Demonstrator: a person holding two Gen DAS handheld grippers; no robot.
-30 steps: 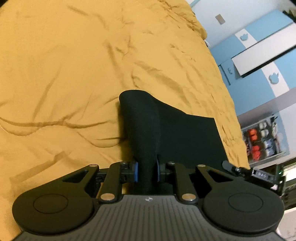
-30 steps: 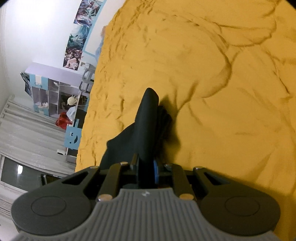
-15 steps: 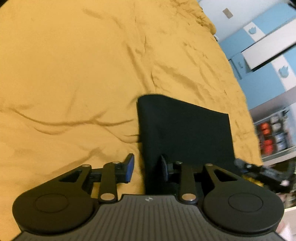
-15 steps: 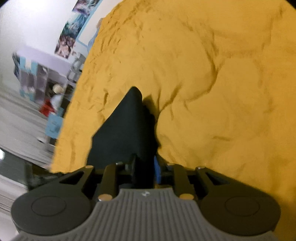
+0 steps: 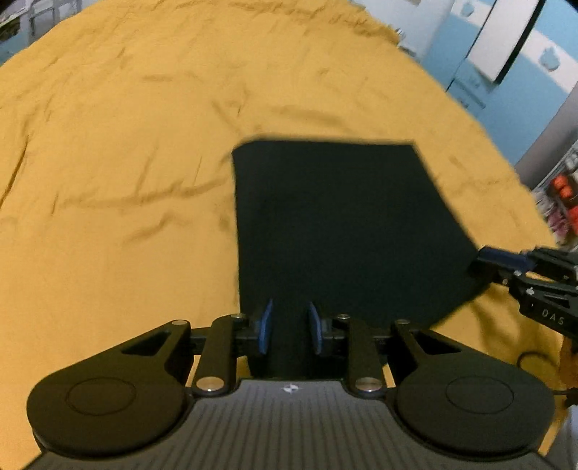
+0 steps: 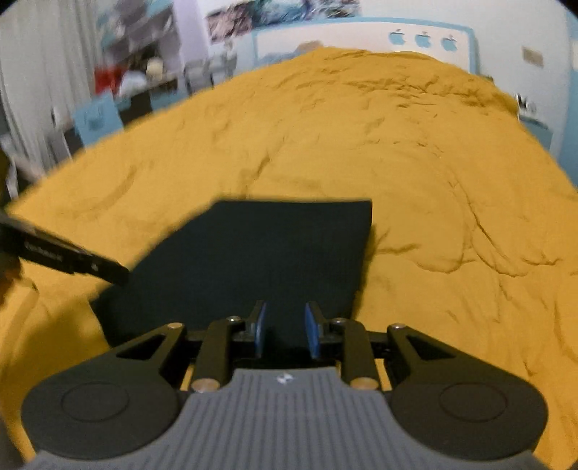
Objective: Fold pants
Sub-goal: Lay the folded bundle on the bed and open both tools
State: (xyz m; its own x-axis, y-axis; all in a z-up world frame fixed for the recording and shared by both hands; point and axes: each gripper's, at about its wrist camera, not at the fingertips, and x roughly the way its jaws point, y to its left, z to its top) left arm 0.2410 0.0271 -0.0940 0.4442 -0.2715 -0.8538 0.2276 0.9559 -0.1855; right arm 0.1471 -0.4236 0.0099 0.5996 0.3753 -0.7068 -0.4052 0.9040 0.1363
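Left wrist view, near to far: left gripper [image 5: 288, 330], jaws parted by a narrow gap, blue pads [image 5: 266, 327] clear of the cloth, nothing held. Just beyond, pants [image 5: 336, 231], black, folded to a flat rectangle, lying on the bed [image 5: 119, 173] under a creased mustard cover. At the pants' right edge, right gripper [image 5: 505, 262] reaching in from the side, tip at or just above the cloth; contact not clear. Farther right, blue and white cupboards [image 5: 505, 65], blurred.

Right wrist view, near to far: right gripper [image 6: 285, 332], jaws likewise parted by a narrow gap, pads [image 6: 260, 329] empty, poised over the near edge of the pants [image 6: 253, 260]. Left gripper [image 6: 76, 264] entering from the left, tip near the pants' left edge. Beyond the far, straight fold of the pants, bed [image 6: 415, 173] rising wide and wrinkled. At the far end, headboard [image 6: 361, 39] with three blue apple marks, posters [image 6: 281, 12] on the wall above, cluttered shelves [image 6: 137, 76] at the left, blurred.
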